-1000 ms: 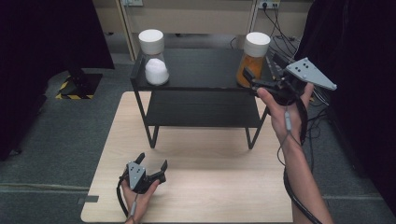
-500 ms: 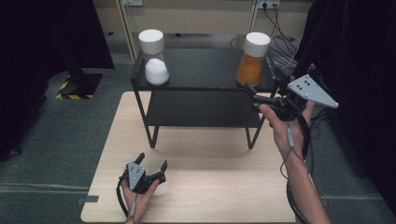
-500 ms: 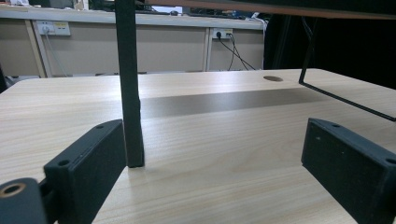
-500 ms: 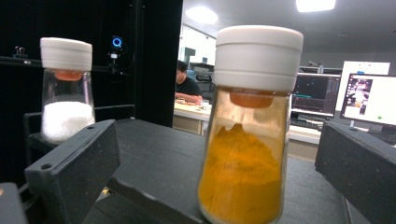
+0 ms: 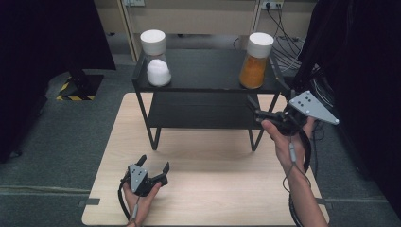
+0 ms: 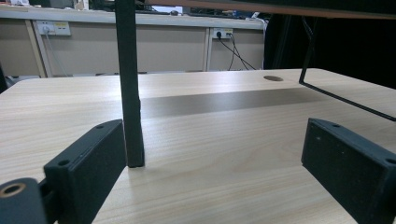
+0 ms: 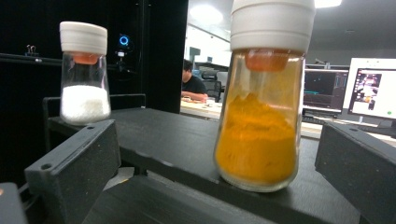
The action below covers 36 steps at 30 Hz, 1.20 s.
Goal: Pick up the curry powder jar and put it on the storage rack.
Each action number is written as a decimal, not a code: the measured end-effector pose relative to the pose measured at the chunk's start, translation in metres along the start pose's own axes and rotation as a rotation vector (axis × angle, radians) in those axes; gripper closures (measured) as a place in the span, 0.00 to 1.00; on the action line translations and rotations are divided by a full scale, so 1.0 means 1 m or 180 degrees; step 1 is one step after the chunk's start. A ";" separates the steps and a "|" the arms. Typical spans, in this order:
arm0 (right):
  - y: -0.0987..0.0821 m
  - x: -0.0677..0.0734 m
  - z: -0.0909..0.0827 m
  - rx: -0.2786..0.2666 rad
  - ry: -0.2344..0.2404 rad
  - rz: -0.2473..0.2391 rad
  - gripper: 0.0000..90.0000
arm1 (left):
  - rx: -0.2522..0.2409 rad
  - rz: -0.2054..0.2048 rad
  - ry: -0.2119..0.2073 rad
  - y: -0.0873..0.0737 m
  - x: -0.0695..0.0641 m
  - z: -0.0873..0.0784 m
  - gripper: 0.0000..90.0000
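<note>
- Nearest, at the front edge of the wooden table (image 5: 213,189): left gripper (image 5: 152,171) resting low on the top, jaws spread wide with nothing between them, aimed at the shelf's front left leg (image 6: 130,84).
- Well apart from both jars; bare tabletop ahead of it in the left gripper view, the leg standing just off its left jaw.
- Farther out, at the right: right gripper (image 5: 253,108) held up off the table beside the front right corner of the black shelf (image 5: 203,71), jaws parted and holding nothing.
- By far the nearer tool to the orange-powder jar (image 5: 255,60), so likely the one to take it.
- Jar standing upright at the right end of the top tier, long axis vertical, white cap on top, base close to the tier's front and right edges.
- In the right gripper view, the jar (image 7: 264,98) ahead and somewhat above, set between the lines of the two jaws but nearer the right one; neither jaw touching glass.
- Coming move, as judged: straight forward with a slight lift, to bracket the glass body under the cap.
- Shelf lip just under the jaws: a low approach could catch it.
- Farthest: white-powder jar (image 5: 155,57) at the left end of the same tier, well apart from the orange one, with open shelf top between for moving.
</note>
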State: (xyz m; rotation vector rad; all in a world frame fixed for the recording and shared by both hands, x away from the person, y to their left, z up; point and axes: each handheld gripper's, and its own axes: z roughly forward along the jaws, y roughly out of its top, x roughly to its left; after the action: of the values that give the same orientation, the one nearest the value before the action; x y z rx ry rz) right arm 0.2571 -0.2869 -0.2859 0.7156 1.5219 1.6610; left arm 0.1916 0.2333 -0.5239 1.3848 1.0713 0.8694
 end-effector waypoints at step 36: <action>-0.065 0.005 -0.038 0.0161 -0.0022 0.0167 0.01 | -0.0005 0.0003 0.0007 0.000 0.000 0.000 0.07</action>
State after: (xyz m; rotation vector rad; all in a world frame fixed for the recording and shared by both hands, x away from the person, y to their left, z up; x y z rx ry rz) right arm 0.2337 -0.3042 -0.3554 0.7938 1.5571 1.6619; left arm 0.1914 0.2329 -0.5242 1.3834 1.0717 0.8723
